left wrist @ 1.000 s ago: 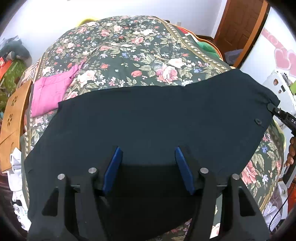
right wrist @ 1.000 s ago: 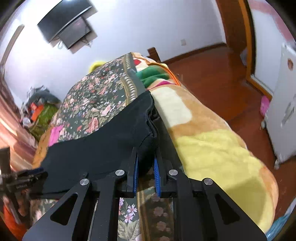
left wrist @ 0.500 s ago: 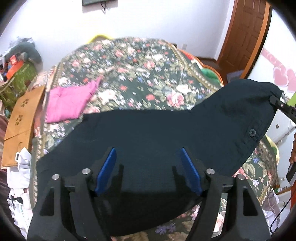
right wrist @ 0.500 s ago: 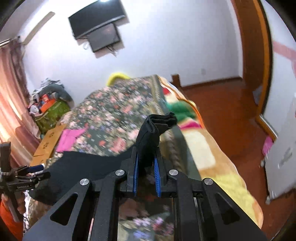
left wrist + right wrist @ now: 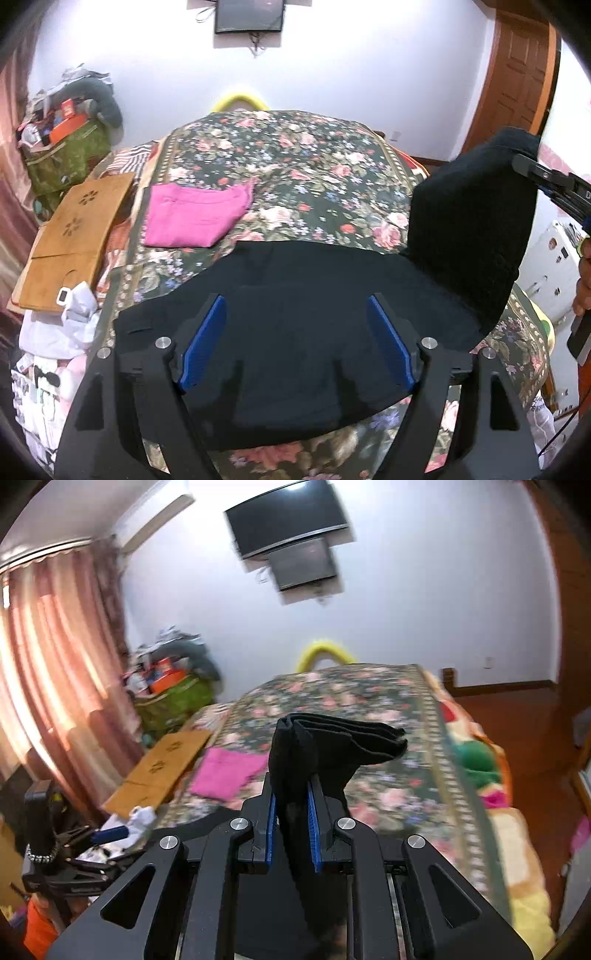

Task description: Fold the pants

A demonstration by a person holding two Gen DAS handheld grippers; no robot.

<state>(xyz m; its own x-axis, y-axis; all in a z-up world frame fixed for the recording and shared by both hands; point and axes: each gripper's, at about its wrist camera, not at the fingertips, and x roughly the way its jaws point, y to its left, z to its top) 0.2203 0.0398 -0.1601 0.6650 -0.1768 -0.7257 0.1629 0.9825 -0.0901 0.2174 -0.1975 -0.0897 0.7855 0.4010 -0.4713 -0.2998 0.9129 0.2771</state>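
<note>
Since the earlier frame my right tool (image 5: 291, 830) has lifted one end of the black pants (image 5: 295, 332) off the bed (image 5: 295, 166), pinching it tight; my left tool (image 5: 295, 347) is opening, empty, above the rest. Risks: cloth slipping, uneven fold. Pink cloth (image 5: 195, 218) lies beyond.

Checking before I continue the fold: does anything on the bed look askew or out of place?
Nothing is damaged or spilled. The black pants lie uneven: one end hangs bunched from the shut right gripper, lifted off the floral bedspread. The left gripper is opening, gripping nothing.
</note>
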